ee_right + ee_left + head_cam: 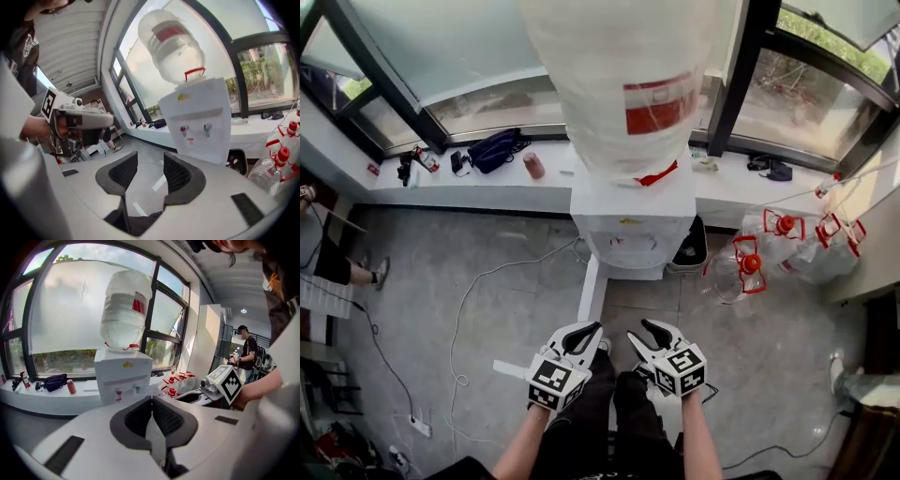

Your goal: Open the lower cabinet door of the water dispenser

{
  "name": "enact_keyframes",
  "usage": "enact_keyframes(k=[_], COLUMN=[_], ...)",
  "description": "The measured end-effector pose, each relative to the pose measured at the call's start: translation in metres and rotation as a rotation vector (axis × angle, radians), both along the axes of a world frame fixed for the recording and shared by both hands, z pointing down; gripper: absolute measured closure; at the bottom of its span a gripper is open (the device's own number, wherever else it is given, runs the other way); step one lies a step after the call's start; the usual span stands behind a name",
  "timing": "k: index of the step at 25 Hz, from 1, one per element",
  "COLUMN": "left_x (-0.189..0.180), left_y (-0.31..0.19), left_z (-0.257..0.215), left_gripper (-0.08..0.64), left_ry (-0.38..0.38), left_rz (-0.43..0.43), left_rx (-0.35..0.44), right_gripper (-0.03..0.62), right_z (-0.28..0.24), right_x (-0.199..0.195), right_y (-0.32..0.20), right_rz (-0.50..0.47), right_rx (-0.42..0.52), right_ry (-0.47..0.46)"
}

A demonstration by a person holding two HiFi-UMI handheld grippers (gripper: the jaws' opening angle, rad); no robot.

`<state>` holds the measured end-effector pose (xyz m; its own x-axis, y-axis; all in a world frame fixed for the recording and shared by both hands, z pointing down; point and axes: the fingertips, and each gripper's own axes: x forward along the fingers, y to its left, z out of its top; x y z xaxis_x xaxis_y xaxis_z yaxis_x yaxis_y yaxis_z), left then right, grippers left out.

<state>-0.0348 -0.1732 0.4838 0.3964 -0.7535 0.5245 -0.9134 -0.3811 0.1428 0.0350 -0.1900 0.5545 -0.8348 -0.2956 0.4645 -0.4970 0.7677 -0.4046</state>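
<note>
The water dispenser (630, 220) stands on the floor (487, 281) at its far edge, against the window ledge (487, 192), with a big bottle (619, 75) on top. A white panel (592, 289) sticks out from its bottom front. It may be the lower door swung open, but that is hard to tell from above. The left gripper (592, 330) has its fingers (140, 418) together, holding nothing. The right gripper (643, 330) has its fingers (124, 171) apart, and only floor shows between them. Both are well apart from the dispenser.

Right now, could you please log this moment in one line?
left tongs: shut, empty | right tongs: open, empty | water dispenser: ahead, untouched | lower door: looks open
</note>
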Motion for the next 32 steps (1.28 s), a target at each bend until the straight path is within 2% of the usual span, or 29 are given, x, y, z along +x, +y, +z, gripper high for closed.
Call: enact_keyframes(k=[3, 7, 9, 15, 17, 19, 21, 25, 27, 32], left_x=[0.013, 0.028, 0.032, 0.036, 0.034, 0.03, 0.024, -0.002, -0.019, -0.06], left_y=[0.009, 0.029, 0.037, 0.056, 0.065, 0.074, 0.084, 0.114, 0.137, 0.204], left_z=[-0.035, -0.063, -0.074, -0.112, -0.118, -0.124, -0.131, -0.145, -0.148, -0.145], left_gripper=[0.54, 0.54, 0.54, 0.54, 0.54, 0.54, 0.54, 0.54, 0.54, 0.54], left_ry=[0.037, -0.004, -0.02, 0.013, -0.014, -0.05, -0.055, 0.042, 0.051, -0.063], left_rz=[0.009, 0.077, 0.093, 0.11, 0.128, 0.152, 0.17, 0.163, 0.165, 0.239], left_rx=[0.027, 0.045, 0.054, 0.093, 0.098, 0.112, 0.131, 0.168, 0.181, 0.213], right_gripper=[0.408, 0.42, 0.422, 0.426, 0.426, 0.426, 0.426, 0.426, 0.426, 0.426], right_z=[-0.05, -0.093, -0.106, -0.13, -0.135, -0.139, -0.142, -0.15, -0.157, -0.17], right_x=[0.017, 0.036, 0.043, 0.055, 0.054, 0.05, 0.044, 0.018, 0.001, -0.037], right_y=[-0.002, 0.007, 0.013, 0.028, 0.035, 0.044, 0.055, 0.086, 0.109, 0.168], right_rz=[0.036, 0.084, 0.094, 0.113, 0.122, 0.134, 0.146, 0.166, 0.165, 0.205], right_rx=[0.054, 0.091, 0.096, 0.114, 0.123, 0.132, 0.14, 0.168, 0.185, 0.233], right_ry=[-0.021, -0.038, -0.049, -0.043, -0.038, -0.035, -0.029, -0.02, -0.022, -0.021])
